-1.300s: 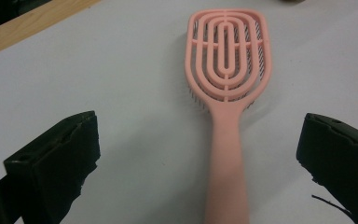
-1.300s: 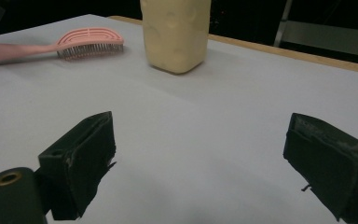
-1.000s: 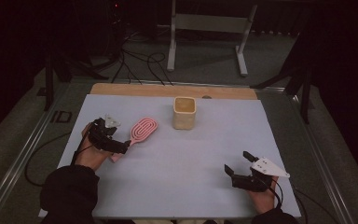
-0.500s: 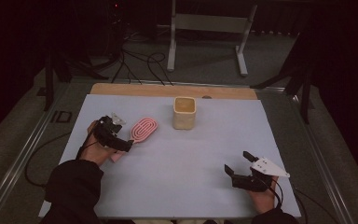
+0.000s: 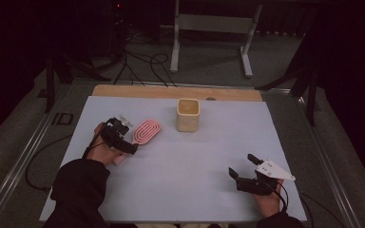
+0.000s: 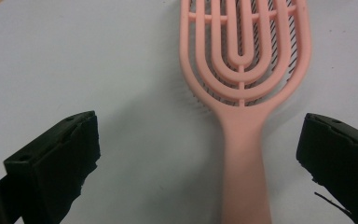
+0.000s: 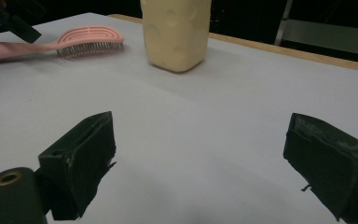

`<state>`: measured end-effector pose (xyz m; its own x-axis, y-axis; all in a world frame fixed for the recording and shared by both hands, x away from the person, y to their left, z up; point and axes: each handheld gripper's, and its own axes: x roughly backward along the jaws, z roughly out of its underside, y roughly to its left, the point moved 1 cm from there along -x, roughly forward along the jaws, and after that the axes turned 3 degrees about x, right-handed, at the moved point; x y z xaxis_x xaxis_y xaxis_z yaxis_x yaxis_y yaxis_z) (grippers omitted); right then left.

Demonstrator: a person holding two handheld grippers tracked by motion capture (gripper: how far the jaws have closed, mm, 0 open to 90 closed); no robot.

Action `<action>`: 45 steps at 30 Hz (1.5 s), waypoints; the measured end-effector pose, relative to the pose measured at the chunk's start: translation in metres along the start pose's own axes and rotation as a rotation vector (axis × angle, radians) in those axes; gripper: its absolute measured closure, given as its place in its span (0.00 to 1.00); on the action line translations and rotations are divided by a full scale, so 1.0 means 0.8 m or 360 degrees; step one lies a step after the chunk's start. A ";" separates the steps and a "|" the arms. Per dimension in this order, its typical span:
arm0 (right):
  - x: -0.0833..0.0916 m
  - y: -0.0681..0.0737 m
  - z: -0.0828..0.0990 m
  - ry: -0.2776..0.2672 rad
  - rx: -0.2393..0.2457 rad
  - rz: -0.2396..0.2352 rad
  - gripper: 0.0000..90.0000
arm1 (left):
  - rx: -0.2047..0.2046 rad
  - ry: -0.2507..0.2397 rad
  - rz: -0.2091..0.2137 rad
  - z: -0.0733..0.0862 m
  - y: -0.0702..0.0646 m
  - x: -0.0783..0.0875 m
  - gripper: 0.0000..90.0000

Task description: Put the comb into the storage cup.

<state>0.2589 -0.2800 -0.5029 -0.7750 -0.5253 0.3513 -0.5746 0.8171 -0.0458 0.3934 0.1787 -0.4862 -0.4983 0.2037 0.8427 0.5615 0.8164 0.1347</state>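
Left gripper held spread astride handle of pink vented plastic hairbrush, untouched; right gripper spread, near right.

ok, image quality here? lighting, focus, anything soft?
High view: dim, surroundings near black, the table evenly lit. Left gripper view: bright, pink hairbrush sharp, near jaws slightly soft. Right gripper view: cream cup cropped at the top, soft shadows, dark background.
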 end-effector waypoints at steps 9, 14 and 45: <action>0.000 0.000 0.000 0.0002 0.0002 0.0000 0.10 | -0.0026 0.0069 0.0018 -0.001 -0.005 -0.009 0.03; 0.000 0.000 0.000 0.0003 0.0004 0.0000 0.10 | -0.0023 0.0135 0.0061 -0.002 -0.007 -0.014 0.07; -0.001 -0.001 0.000 0.0010 0.0006 0.0002 0.10 | 0.0092 0.0334 0.0228 -0.010 -0.008 -0.029 0.77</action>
<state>0.2599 -0.2799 -0.5036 -0.7740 -0.5230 0.3569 -0.5749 0.8167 -0.0498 0.4063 0.1644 -0.5028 -0.2652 0.2077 0.9416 0.5749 0.8180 -0.0186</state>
